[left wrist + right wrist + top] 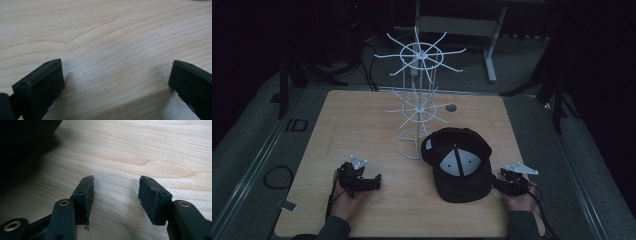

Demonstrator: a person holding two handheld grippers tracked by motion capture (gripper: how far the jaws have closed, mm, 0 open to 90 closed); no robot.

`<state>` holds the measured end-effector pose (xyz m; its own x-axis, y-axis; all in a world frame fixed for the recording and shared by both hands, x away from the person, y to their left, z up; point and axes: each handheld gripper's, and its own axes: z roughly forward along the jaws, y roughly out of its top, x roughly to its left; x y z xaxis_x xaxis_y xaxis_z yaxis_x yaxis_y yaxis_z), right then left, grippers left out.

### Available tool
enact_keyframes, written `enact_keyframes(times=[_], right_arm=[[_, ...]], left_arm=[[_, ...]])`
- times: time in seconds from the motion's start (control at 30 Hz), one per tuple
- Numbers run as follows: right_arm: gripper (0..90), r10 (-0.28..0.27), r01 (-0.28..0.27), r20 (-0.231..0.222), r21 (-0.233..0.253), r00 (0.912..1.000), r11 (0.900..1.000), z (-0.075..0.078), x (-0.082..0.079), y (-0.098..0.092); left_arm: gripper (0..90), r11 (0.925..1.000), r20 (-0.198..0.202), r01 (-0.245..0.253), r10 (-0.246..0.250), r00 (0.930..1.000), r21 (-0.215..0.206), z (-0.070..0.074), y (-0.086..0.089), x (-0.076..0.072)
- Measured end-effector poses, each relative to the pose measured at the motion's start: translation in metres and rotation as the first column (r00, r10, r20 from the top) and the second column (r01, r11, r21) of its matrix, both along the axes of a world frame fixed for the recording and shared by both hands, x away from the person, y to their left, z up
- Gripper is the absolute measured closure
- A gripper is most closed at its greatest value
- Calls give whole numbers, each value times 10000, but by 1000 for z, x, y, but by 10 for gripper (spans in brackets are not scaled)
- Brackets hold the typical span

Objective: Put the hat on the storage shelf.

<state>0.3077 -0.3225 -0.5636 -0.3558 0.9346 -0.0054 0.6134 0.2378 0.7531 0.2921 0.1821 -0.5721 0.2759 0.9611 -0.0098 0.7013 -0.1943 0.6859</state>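
A black cap point(458, 162) lies upside down on the wooden table point(362, 125), its pale lining facing up, just right of a white wire rack point(418, 95). My left gripper point(373, 184) rests on the table at the front left, well apart from the cap. In the left gripper view it point(116, 75) is open wide over bare wood. My right gripper point(498, 184) sits at the cap's right front edge, by the brim. In the right gripper view it point(116, 187) is open with nothing between its jaws, and the dark cap point(22, 142) fills the upper left corner.
The rack has two tiers of spoked hooks and a round wire base point(410, 145) on the table's middle. A small grey disc point(451, 107) lies at the back. Dark floor, cables and a table leg point(491, 55) surround the table.
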Motion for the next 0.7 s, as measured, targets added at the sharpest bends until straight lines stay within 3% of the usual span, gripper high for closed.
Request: enact_keyframes(times=[0.5,0.7], right_arm=[[429,-96,96,-190,-21,9998,10000,2,0,3],[456,28,-9,-483,401,9988,9992,5,-1,3]], left_arm=[[1,10000,-7,15,-15,10000,17,0,0,0],[1,10000,-9,16,-16,10000,18,0,0,0]])
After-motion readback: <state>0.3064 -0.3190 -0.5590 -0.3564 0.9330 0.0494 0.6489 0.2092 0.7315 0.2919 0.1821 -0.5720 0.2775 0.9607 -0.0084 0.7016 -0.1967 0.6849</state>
